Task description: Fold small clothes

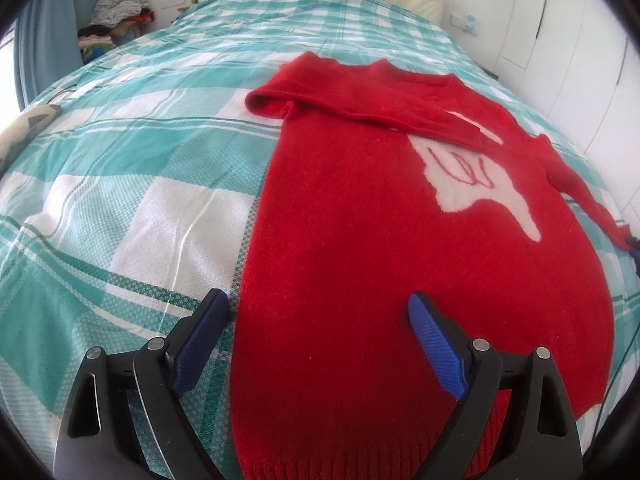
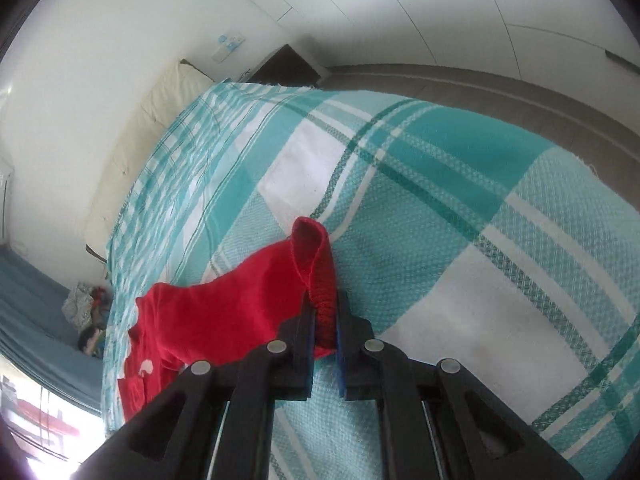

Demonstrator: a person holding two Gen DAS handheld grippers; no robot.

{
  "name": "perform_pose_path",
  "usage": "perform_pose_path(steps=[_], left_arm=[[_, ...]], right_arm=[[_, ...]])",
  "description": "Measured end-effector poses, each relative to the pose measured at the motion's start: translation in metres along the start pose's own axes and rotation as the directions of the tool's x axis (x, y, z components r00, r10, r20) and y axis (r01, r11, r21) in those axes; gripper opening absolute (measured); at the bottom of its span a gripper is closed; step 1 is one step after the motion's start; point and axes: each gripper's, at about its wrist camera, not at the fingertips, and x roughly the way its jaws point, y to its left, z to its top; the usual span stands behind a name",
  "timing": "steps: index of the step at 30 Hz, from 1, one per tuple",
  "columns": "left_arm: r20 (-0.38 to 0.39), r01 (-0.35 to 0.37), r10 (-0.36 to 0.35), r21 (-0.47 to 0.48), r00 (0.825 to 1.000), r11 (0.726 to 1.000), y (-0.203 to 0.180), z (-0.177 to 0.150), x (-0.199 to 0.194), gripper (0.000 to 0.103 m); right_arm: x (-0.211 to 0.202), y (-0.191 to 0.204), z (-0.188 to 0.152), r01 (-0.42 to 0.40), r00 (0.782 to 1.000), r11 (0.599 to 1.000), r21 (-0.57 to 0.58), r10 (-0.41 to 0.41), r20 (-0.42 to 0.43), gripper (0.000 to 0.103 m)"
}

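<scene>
The red sweater (image 1: 360, 240) lies flat on the teal-checked bedspread (image 1: 140, 200), one sleeve folded across its chest. The left gripper (image 1: 316, 320) hovers wide over its hem; the right gripper (image 2: 324, 320) pinches the other sleeve's cuff (image 2: 316, 264). White wardrobes (image 2: 440, 8) stand beyond.

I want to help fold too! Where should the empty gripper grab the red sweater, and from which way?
Probably the ribbed bottom hem of the red knitted sweater, at its left corner. The open left gripper already hovers right there, and that edge lies flat on the teal checked bedspread, so slide one finger under from the left side. The right gripper already pinches the sleeve cuff.
</scene>
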Motion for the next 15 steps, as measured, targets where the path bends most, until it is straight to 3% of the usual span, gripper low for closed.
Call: perform_pose_path(steps=[3,5,7,8,10,13,15], left_arm=[[0.005,-0.002,0.002,0.002,1.0,1.0,0.0,-0.001,-0.001,0.093],[0.006,-0.002,0.002,0.001,1.0,1.0,0.0,-0.001,0.0,0.093],[0.005,-0.004,0.004,0.003,1.0,1.0,0.0,-0.001,0.0,0.093],[0.005,-0.007,0.007,0.005,1.0,1.0,0.0,-0.001,-0.001,0.093],[0.006,-0.011,0.011,0.009,1.0,1.0,0.0,-0.002,-0.001,0.093],[0.006,-0.014,0.014,0.009,1.0,1.0,-0.001,-0.002,-0.001,0.093],[0.004,-0.018,0.018,0.012,1.0,1.0,-0.001,-0.002,0.0,0.093]], right_arm=[[0.002,0.004,0.002,-0.008,1.0,1.0,-0.015,0.008,0.0,0.017],[0.006,0.002,0.003,-0.025,1.0,1.0,0.009,0.025,0.0,0.03],[0.01,0.001,0.006,-0.021,1.0,1.0,0.009,0.021,-0.001,0.031],[0.01,0.003,0.006,0.003,1.0,1.0,-0.005,-0.003,0.005,0.027],[-0.001,0.006,0.007,0.141,0.988,0.988,-0.061,-0.137,0.07,0.004],[-0.027,0.007,0.01,0.333,0.932,0.938,-0.099,-0.311,0.187,0.003],[-0.029,-0.002,0.01,0.387,0.914,0.917,-0.091,-0.369,0.171,0.003]])
